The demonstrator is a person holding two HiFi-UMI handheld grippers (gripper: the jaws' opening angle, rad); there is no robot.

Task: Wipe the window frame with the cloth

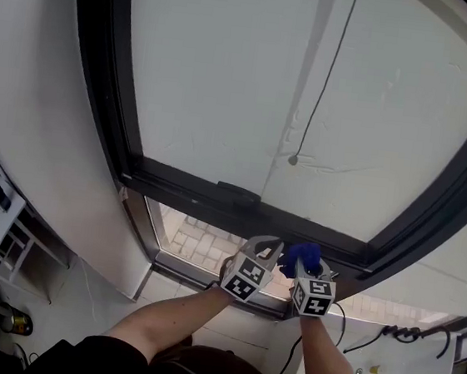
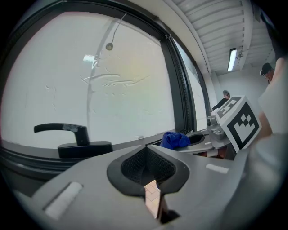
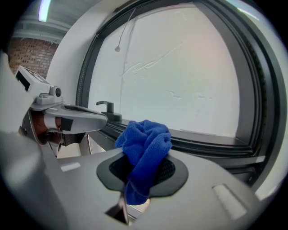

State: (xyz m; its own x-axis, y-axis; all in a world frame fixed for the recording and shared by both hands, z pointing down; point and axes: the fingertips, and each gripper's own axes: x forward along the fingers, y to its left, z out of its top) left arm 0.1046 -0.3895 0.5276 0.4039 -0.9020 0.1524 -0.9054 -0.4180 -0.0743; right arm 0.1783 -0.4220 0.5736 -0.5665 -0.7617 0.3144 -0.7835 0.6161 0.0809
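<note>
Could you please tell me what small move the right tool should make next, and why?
Probably ease the right tool forward until the cloth presses on the dark window frame, then begin sliding along it. That tool is shut on the bunched cloth, the frame's lower part lies just ahead, and I cannot tell whether the cloth touches it. The left tool is shut and empty.

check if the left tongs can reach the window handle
Probably yes: the handle sits just ahead of the left tongs, nothing between them; the cloth is off in the right tongs.
</note>
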